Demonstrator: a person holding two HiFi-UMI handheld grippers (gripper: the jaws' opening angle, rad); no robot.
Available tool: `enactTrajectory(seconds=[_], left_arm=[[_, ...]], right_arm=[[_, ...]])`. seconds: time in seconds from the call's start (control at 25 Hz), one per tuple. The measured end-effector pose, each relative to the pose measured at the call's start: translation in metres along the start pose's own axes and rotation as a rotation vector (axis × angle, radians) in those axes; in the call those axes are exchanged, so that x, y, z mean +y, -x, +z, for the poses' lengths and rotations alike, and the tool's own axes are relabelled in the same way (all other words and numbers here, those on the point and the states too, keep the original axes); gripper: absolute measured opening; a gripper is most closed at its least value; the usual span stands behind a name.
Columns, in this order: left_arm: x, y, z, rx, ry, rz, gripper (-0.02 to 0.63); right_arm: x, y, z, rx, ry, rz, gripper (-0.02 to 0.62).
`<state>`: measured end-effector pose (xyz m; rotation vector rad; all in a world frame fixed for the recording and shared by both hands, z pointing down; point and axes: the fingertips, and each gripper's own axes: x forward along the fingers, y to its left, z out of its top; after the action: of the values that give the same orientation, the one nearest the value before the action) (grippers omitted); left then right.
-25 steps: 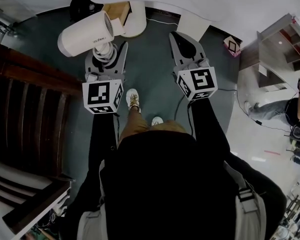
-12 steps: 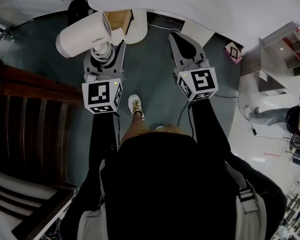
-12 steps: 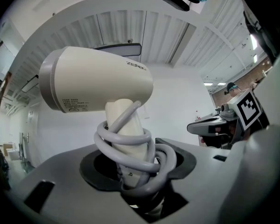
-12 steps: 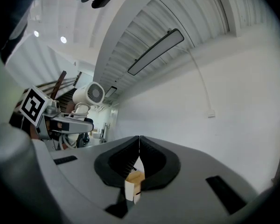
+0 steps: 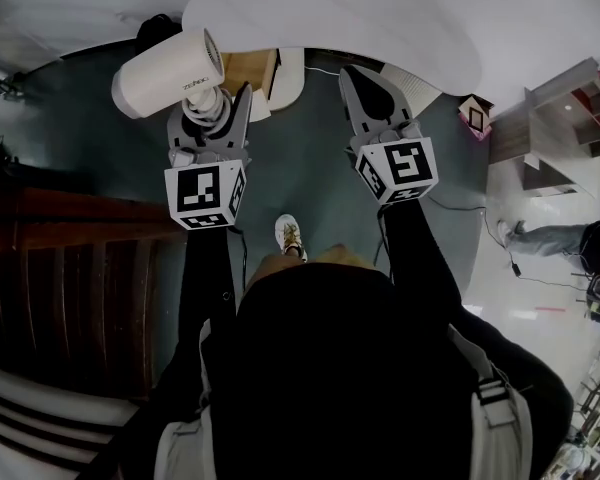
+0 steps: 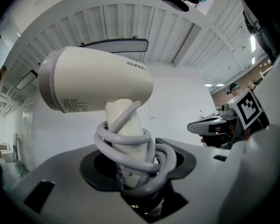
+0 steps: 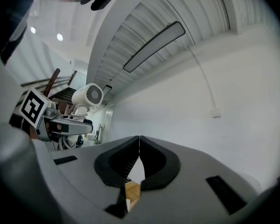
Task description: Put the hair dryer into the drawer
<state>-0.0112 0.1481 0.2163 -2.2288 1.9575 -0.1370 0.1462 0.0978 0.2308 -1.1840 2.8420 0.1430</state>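
Our left gripper [image 5: 212, 108] clamps the hair dryer [image 5: 165, 73] by its handle [image 6: 126, 125], barrel [image 6: 98, 80] level and crosswise, lettering [image 6: 135, 66] illegible; right gripper [image 5: 355, 76] closed, empty.

**Hidden or cut off, for your check:**

- Hair dryer [image 6: 98, 85]: the handle's lower end is sunk between the jaws of your left gripper [image 6: 135, 164] and wound in grey cord [image 6: 126, 141]. The label print on the barrel is too fine to read.
- Wooden box [image 5: 248, 68]: largely covered by the dryer and the white tabletop [image 5: 330, 13]. You cannot tell what it is.
- Wooden sliver [image 7: 130, 192]: seen below the closed jaws of your right gripper [image 7: 139, 141], too little of it to name.
- Person [image 5: 598, 253] and shelf unit [image 5: 560, 98]: both clipped by the head view's right edge.
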Motion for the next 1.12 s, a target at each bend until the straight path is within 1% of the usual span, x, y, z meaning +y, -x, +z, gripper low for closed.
enactTrajectory(seconds=[0.32,0.6,0.72,0.96,1.12], left_arm=[[0.05,-0.031,-0.012,-0.007,-0.032,-0.015,0.241],[0.072,-0.049,-0.032,0.013,-0.028,-0.049,0.241],[0.076,-0.052,-0.034,0.007,-0.029,-0.061,0.241],[0.067,-0.057,-0.036,0.022,-0.035,-0.067,0.242],[0.075,-0.064,-0.051,0.044,-0.025,-0.059,0.242]], right_arm=[[0.015,-0.064,-0.004,-0.014,-0.006,0.002,0.026],[0.025,-0.096,-0.021,0.006,-0.02,-0.015,0.026],[0.027,-0.103,-0.022,0.008,-0.019,-0.017,0.026],[0.022,-0.105,-0.024,0.025,-0.017,0.002,0.026],[0.026,-0.121,-0.035,0.046,-0.016,0.035,0.026]])
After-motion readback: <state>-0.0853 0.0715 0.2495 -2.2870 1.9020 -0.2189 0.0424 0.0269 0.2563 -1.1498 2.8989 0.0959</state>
